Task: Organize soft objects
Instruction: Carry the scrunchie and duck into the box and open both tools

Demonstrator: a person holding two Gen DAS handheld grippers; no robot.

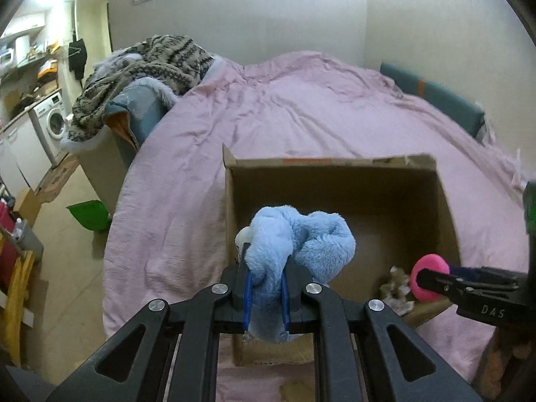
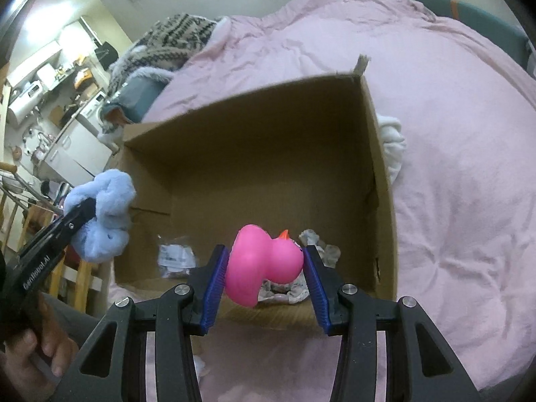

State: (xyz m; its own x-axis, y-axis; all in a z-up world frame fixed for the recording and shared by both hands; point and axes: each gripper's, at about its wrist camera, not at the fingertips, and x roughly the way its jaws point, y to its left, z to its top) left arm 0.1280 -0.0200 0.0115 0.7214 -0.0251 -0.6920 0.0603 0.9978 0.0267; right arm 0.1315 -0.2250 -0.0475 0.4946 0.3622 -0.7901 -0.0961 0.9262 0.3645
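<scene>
- Over the near edge of the open cardboard box (image 1: 335, 167), a fluffy blue plush toy (image 1: 294, 241) is clamped between the blue pads of the left gripper (image 1: 266, 296), jaws squeezed narrow on it, most of its bulk bulging past the fingertips.
- Above the box's near right corner, the right gripper (image 2: 266, 279) holds a pink rubber duck (image 2: 264, 264) between its pads, jaws about half spread, orange beak pointing up.
- Inside, on the box floor, lie a pale crumpled soft item (image 2: 318, 244) and a small plastic packet (image 2: 176, 256).
- The box rests on a bed with a pink cover (image 1: 301, 107); a white cloth (image 2: 392, 144) lies against its outer right wall.
- Beyond the bed's left edge: a patterned blanket (image 1: 144, 73), a washing machine (image 1: 50, 120).
</scene>
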